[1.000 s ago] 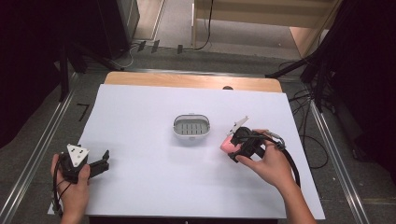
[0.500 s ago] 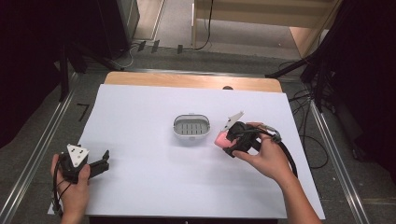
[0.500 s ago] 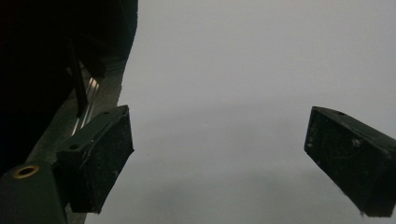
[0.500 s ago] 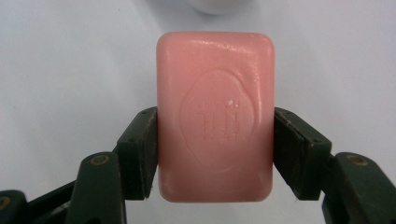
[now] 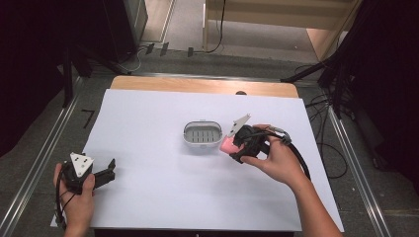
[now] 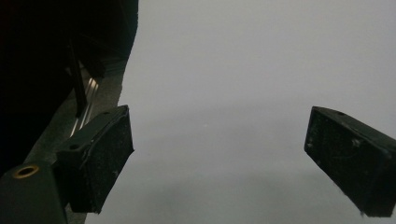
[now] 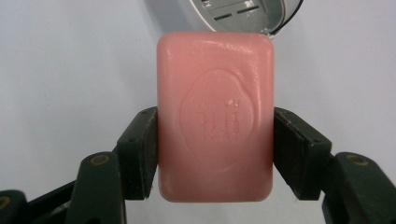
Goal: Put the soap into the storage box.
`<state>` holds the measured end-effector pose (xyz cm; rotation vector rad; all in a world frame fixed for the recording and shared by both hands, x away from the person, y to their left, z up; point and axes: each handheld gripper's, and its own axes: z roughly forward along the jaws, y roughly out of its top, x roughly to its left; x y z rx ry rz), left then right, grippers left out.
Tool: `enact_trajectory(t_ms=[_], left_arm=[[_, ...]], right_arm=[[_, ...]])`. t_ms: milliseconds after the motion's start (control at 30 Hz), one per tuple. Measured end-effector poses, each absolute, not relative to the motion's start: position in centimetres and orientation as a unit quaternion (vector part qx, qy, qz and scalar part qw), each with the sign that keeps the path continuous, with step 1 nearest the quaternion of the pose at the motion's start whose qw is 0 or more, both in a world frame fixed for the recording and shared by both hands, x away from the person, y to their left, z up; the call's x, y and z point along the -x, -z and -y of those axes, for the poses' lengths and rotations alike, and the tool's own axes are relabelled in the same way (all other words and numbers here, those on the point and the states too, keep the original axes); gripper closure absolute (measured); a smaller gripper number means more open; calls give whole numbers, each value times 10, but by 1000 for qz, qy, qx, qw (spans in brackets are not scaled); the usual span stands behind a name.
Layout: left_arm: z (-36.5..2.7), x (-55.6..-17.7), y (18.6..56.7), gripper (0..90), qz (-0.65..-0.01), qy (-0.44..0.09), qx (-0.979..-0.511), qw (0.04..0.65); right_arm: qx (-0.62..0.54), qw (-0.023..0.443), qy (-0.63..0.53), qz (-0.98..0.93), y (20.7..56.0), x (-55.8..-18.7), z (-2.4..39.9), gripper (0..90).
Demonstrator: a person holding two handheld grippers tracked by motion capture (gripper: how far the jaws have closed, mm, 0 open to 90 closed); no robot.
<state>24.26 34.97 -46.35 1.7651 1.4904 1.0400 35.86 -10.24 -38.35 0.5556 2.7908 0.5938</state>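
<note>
Right gripper [image 5: 232, 146] clamped on a pink soap bar [image 7: 215, 116], pads pressing its two long sides near the middle, bar flat-face-up to the right gripper view, embossed logo visible. In the high view the soap [image 5: 228, 144] sits in the jaws just beside the right rim of the grey soap dish [image 5: 202, 134], above the white desk [image 5: 163, 197], not yet over the dish. Left gripper [image 5: 104, 174] parked at the near left of the desk, jaws spread wide, nothing between them; left gripper view shows bare white surface between the pads.

Handling guess: soap is rigid, light-to-moderate, smooth and waxy, likely slippery if squeezed near a rounded corner. Side grip at mid-length looks right; keep it centred so the bar doesn't pivot. Dish has a slotted floor and a low wall, so the bar should go in flat, lengthwise with the dish.
</note>
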Motion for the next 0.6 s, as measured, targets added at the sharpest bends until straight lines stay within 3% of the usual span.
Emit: enact_trajectory(t_ms=[600], left_arm=[[-351, -242, 463, 86, -564, -392, -659, 307]], right_arm=[[-141, 125, -216, -958, 369, -369, 77, 387]])
